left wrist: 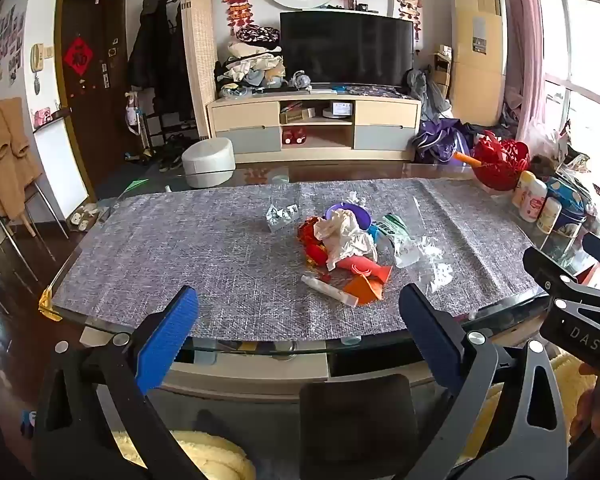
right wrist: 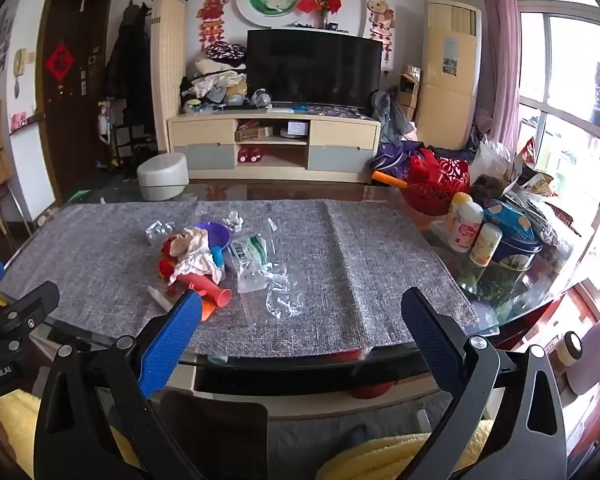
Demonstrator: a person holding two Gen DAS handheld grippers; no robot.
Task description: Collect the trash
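Currently we're at the very start: nothing picked, both tools held back at the near edge of the glass table [left wrist: 100,216]. Our left gripper [left wrist: 296,322] has its jaws spread wide with nothing between them; same for the right gripper [right wrist: 300,326].

Trash pile [left wrist: 346,240] sits mid-mat on the grey table runner [left wrist: 180,256]: crumpled white paper [left wrist: 340,236], purple bowl [left wrist: 360,214], pink plastic horn [right wrist: 208,286], white tube [left wrist: 328,290], green-and-white wrapper [right wrist: 250,252], clear plastic film [right wrist: 280,302], and a foil scrap [left wrist: 282,214] slightly apart at the far left.

We see no bin or bag for the trash in either view, so the drop-off is unknown.

Next move, in our judgement: reach forward and down to the pile's near edge. The tube and film lie closest. Film is flat and flimsy, so we'd pinch a raised fold, not scrape the mat. Keep clear of the bottles [right wrist: 466,226] and tin [right wrist: 514,254] at right.
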